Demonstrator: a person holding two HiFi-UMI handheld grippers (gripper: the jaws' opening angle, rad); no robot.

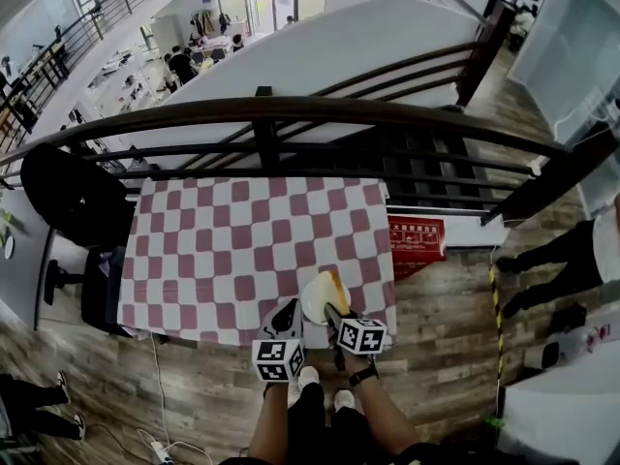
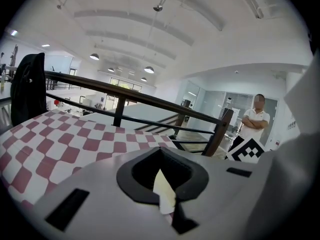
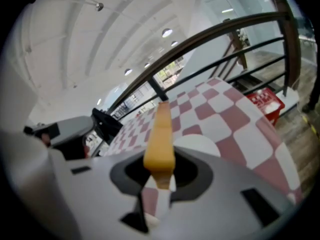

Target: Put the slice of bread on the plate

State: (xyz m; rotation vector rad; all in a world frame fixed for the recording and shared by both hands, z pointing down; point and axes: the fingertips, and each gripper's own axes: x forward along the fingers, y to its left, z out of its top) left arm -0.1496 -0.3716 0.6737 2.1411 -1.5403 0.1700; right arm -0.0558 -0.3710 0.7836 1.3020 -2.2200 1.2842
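The slice of bread (image 1: 337, 287) is yellow-crusted and stands on edge over the white plate (image 1: 312, 304) at the near right corner of the checkered table (image 1: 242, 250). My right gripper (image 1: 332, 311) is shut on its near end. In the right gripper view the bread (image 3: 161, 134) rises edge-on out of the right gripper (image 3: 160, 176), with the plate (image 3: 204, 145) just behind it. My left gripper (image 1: 289, 310) hovers just left of the plate; its dark jaws look closed to a point with nothing in them. The left gripper view shows only its own housing and the tablecloth (image 2: 65, 144).
A dark metal railing (image 1: 291, 114) runs along the table's far side. A black chair (image 1: 73, 197) stands at the left end. A red box (image 1: 417, 238) sits on the floor to the right, and a person's legs (image 1: 552, 260) beyond it. The table's near edge (image 1: 223, 335) lies just under my grippers.
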